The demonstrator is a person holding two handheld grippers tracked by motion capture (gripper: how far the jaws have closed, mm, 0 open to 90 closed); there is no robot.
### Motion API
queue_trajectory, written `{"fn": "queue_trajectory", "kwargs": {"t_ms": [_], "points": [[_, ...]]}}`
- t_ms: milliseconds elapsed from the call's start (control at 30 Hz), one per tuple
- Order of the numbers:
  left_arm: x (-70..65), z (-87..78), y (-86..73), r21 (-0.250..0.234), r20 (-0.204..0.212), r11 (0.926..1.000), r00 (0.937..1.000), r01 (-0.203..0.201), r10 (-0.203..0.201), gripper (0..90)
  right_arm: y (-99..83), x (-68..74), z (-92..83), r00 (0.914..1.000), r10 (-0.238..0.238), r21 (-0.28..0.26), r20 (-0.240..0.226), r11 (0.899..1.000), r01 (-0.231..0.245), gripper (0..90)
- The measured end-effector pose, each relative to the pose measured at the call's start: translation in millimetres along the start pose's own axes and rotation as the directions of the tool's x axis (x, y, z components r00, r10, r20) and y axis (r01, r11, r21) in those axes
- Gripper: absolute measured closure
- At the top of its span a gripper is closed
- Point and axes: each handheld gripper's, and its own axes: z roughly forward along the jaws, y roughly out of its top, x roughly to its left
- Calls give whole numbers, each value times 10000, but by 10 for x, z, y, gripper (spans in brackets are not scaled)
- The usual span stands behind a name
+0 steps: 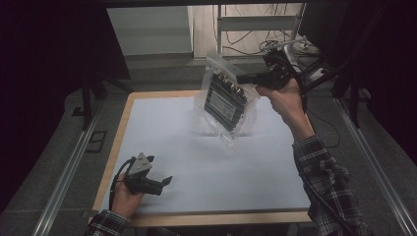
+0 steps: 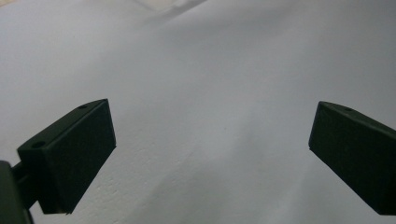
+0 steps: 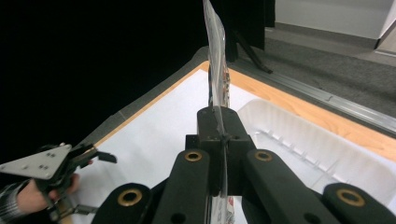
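The left tongs [image 1: 167, 181] rest at the worktop's [image 1: 196, 147] seven o'clock corner, jaws spread wide around nothing. The right tongs [image 1: 244, 78] pinch the clear bag's [image 1: 227, 98] edge, lifting it, dark device inside, above the worktop's one o'clock area.

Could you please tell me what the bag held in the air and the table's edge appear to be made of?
Bag: clear, glossy plastic film, apparently; the dark contents show through and it crinkles. Table edge: light wood or wood-look laminate, matte, under a white sheet.
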Motion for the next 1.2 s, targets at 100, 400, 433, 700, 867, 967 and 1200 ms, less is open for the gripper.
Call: {"fn": "queue_trajectory", "kwargs": {"t_ms": [100,400,433,700,867,967,1200], "points": [[0,0,0,1,-1,10000,10000,-13,13,4,52,-69,56,9999,81,2,105,10000,-81,890],[4,0,-2,-8,-11,10000,10000,-17,17,4,159,-275,200,9994,205,-13,289,9998,-204,890],[4,-2,-2,-22,-19,10000,10000,-11,11,4,174,-295,218,9993,203,-19,317,9998,-202,891],[3,-4,-3,-82,-18,10000,10000,-19,19,4,274,-480,375,9977,32,-81,675,10000,-27,890],[18,-10,-6,-180,77,9998,10000,24,-23,8,302,-550,472,9973,-222,-125,697,9997,231,890],[13,-9,-6,-207,77,9998,10000,36,-34,8,309,-575,556,9960,-278,27,852,9996,276,891],[8,-4,-7,-212,94,9998,10000,1,1,7,297,-611,749,9949,-353,372,950,9988,319,890]]}}
